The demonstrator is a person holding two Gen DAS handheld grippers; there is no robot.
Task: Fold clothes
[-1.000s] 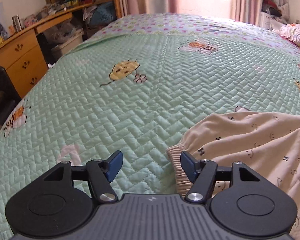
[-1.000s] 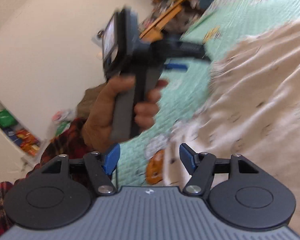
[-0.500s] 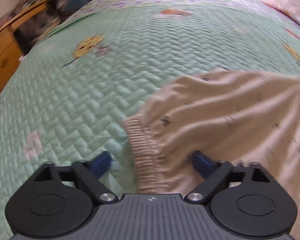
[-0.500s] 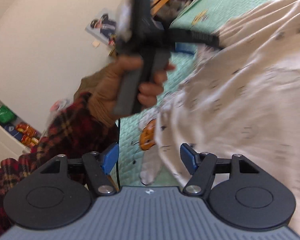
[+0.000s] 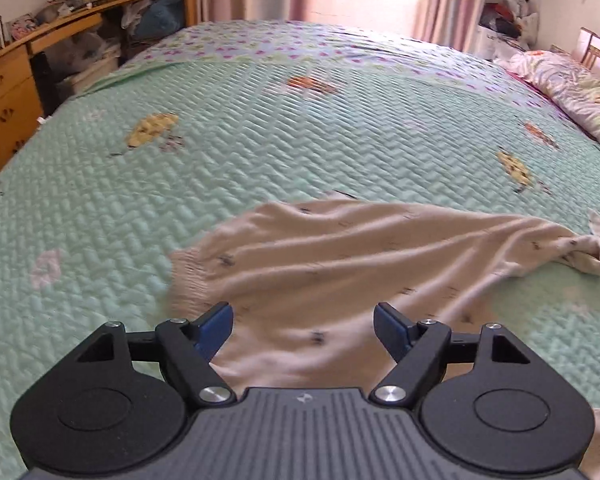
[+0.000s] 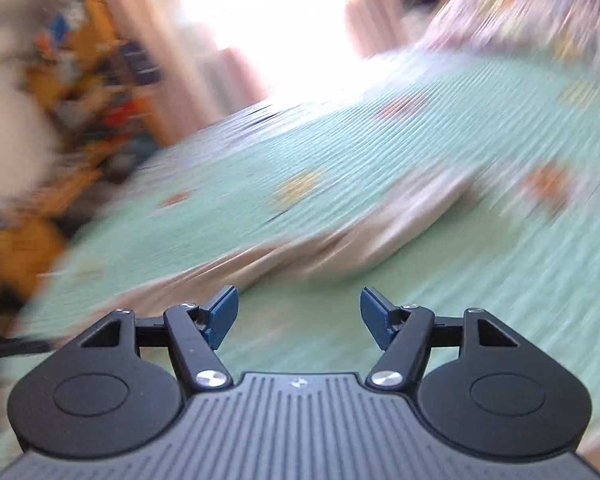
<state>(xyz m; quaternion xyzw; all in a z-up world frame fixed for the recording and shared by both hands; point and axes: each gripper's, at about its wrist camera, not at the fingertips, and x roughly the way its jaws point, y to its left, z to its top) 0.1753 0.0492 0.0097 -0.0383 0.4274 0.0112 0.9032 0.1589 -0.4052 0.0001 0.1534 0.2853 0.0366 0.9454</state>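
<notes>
Garment (image 5: 340,264) on the bed (image 5: 260,140): beige, small dark print, ribbed elastic cuff at its 9 o'clock end, a bunched pale tip at 3 o'clock. It lies loose and rumpled, long diagonal creases running across it, nothing yet laid square. In the left wrist view it fills the near half of the green quilted cover.

Step, as I judge it: early, spreading and grabbing before any fold.

Left tool (image 5: 304,328): jaws have just been narrowing from a wider gape, yet stand wide apart; cloth lies below and between them, pads not pressing on it. Nothing held.

Right tool (image 6: 298,316): jaws wide, empty, only bare cover between them. View heavily blurred; the garment (image 6: 320,248) shows as a pale streak toward 12 o'clock.

Next move likely calls for each tool to pinch an edge, cuff end and far end, and pull the cloth flat.
</notes>
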